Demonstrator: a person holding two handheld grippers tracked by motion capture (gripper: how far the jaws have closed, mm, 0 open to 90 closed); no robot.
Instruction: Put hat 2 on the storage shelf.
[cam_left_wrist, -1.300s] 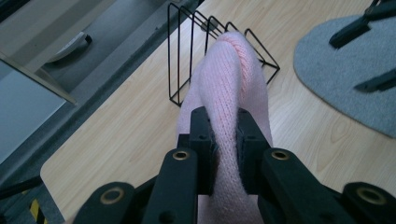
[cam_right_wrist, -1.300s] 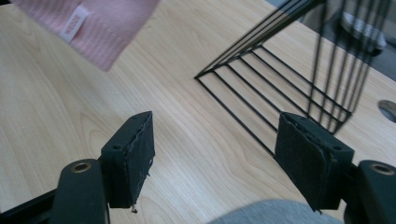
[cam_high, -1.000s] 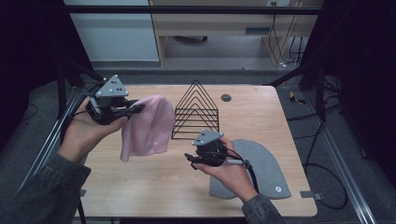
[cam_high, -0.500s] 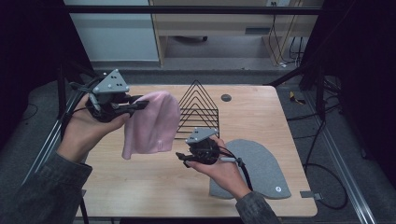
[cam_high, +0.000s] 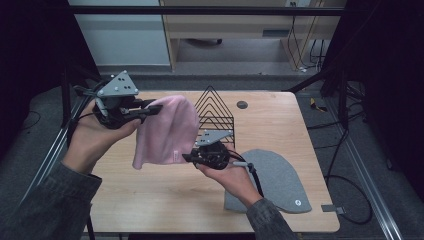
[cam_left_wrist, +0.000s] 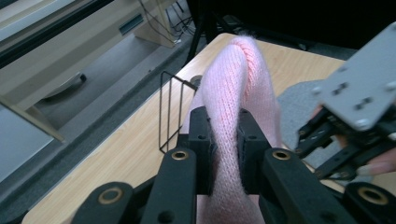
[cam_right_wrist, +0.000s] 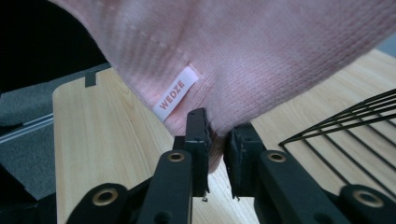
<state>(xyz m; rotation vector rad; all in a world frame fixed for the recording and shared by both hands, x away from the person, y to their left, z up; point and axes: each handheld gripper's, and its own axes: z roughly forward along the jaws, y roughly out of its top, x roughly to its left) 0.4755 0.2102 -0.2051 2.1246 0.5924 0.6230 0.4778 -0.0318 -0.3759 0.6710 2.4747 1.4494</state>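
Note:
A pink knit beanie (cam_high: 167, 132) hangs above the wooden table (cam_high: 150, 200), held up at its top by my left gripper (cam_high: 155, 110), which is shut on it. In the left gripper view the knit (cam_left_wrist: 233, 84) is squeezed between the jaws of that gripper (cam_left_wrist: 224, 149). My right gripper (cam_high: 189, 158) sits at the beanie's lower right hem. In the right gripper view its jaws (cam_right_wrist: 217, 158) pinch the edge of the beanie (cam_right_wrist: 261, 56) beside a white WEDZE label (cam_right_wrist: 176, 93).
A grey beanie (cam_high: 275, 182) lies flat on the right of the table, under my right forearm. A black wire rack (cam_high: 215, 112) stands just behind the pink beanie. A small dark disc (cam_high: 242, 104) lies near the far edge.
My left gripper has raised the pink beanie and spread it to the right. My right gripper has moved left from the grey beanie to the pink beanie's hem and closed on it.

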